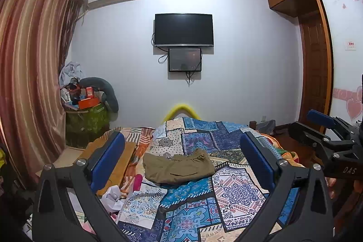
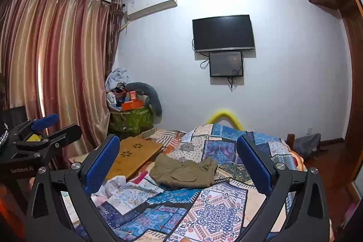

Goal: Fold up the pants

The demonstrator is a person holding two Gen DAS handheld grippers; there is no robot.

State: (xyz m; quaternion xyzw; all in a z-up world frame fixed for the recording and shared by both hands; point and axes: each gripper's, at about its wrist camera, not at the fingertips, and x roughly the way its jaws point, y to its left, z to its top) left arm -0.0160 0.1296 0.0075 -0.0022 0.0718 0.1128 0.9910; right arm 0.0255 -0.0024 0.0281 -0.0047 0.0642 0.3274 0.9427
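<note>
Olive-brown pants (image 1: 179, 168) lie folded into a compact bundle on the patterned patchwork bedspread (image 1: 238, 192); they also show in the right wrist view (image 2: 185, 171). My left gripper (image 1: 181, 160) is open and empty, held back from and above the pants. My right gripper (image 2: 179, 162) is open and empty, also held back from the pants. The right gripper shows at the right edge of the left wrist view (image 1: 326, 128), and the left gripper at the left edge of the right wrist view (image 2: 45, 128).
A wooden lap tray (image 2: 133, 153) lies on the bed left of the pants, with crumpled white cloth (image 2: 113, 185) and a pink item (image 2: 141, 175) near it. A cluttered green bin (image 2: 130, 119) stands by the curtain. A wardrobe (image 1: 315, 65) is on the right.
</note>
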